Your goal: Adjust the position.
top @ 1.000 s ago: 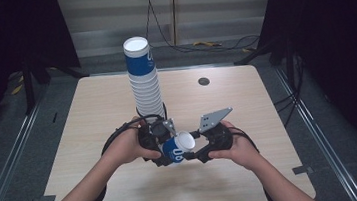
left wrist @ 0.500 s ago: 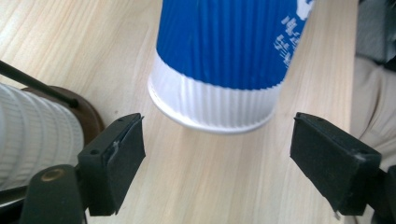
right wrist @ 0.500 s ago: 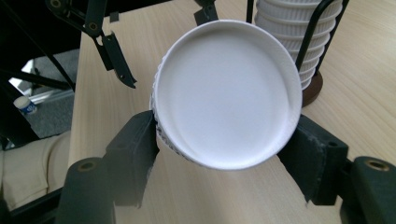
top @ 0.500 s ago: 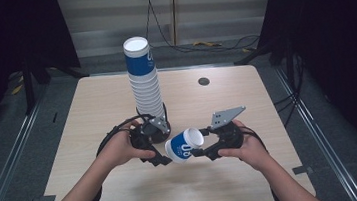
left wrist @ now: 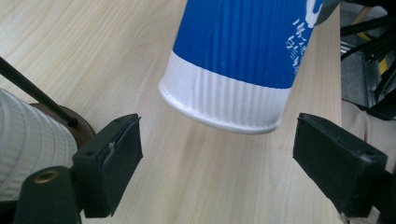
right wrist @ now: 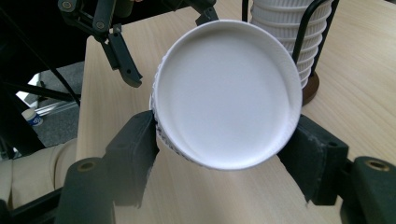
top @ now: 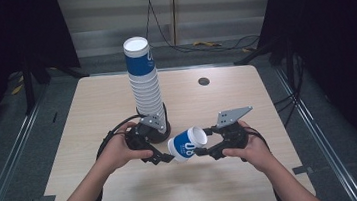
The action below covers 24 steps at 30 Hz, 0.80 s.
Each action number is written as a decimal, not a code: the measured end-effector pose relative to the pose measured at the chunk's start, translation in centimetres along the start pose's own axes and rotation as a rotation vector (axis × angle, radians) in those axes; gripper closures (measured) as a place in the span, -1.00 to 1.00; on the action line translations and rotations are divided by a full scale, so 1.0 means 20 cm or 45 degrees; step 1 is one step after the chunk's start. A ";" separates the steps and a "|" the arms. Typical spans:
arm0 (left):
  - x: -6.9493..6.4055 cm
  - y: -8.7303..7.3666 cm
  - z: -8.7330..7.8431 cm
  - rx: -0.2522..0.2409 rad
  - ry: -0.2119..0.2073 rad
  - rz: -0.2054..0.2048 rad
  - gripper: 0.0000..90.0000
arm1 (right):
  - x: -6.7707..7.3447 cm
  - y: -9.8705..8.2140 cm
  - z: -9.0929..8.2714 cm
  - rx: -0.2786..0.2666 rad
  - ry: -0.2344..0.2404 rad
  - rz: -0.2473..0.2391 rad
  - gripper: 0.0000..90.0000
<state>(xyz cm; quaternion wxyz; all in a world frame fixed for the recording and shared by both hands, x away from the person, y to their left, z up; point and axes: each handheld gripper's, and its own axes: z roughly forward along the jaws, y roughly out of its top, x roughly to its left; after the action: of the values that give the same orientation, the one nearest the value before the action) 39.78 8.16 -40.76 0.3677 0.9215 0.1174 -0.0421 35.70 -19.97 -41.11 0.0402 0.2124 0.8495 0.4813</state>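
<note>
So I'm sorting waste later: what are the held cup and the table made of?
The cup looks like ribbed paper, matte blue and white, with a rolled rim. The table looks like pale wood or laminate with printed grain; I can't tell which.

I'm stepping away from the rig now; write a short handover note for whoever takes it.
Right tongs: shut on one blue-and-white paper cup, held sideways above the table.
Left tongs: open, jaws either side of that cup's base without touching.
Cup stack: upright in its wire holder, behind the left hand.
Done: one cup is off the stack.
Left: probably setting it down or handing it over.
</note>
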 end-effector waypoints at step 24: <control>0.00 -0.08 0.09 -0.118 -0.037 -0.043 -0.67 | -0.01 -0.01 -0.02 -0.026 0.016 0.015 -0.33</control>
<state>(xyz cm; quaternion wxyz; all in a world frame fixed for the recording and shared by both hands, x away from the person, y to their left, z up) 39.39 7.97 -43.07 0.4110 0.9006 0.1296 -0.0561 35.58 -20.52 -41.11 0.0343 0.2139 0.8434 0.4916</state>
